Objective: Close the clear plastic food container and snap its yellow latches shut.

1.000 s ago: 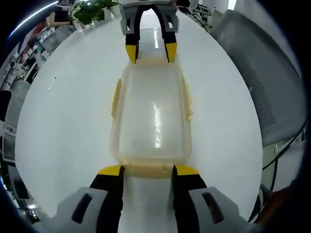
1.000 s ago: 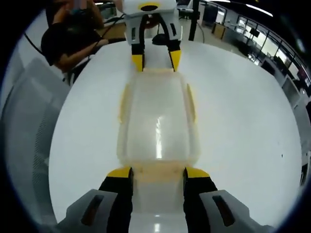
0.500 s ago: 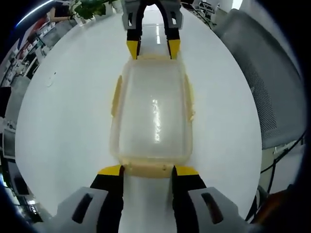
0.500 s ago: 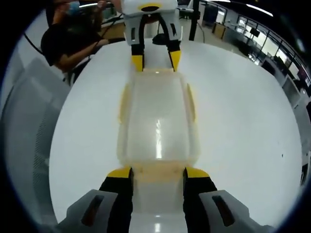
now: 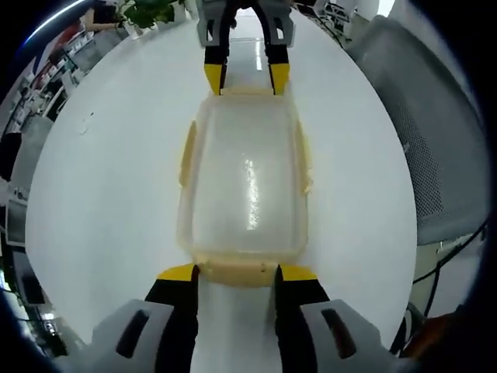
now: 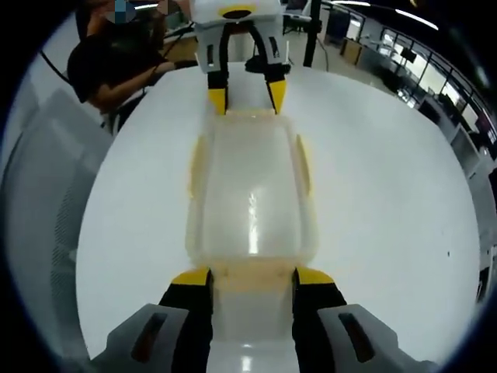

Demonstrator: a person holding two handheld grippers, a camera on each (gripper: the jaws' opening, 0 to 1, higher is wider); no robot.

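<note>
Centrally on the white table, the clear plastic food container lies lengthwise, its near yellow latch between the spread tips of the left gripper, its far end meeting the right gripper, likewise spread, at frame top.

One container, four yellow latches, two hand-held grippers, one table, one chair.
</note>
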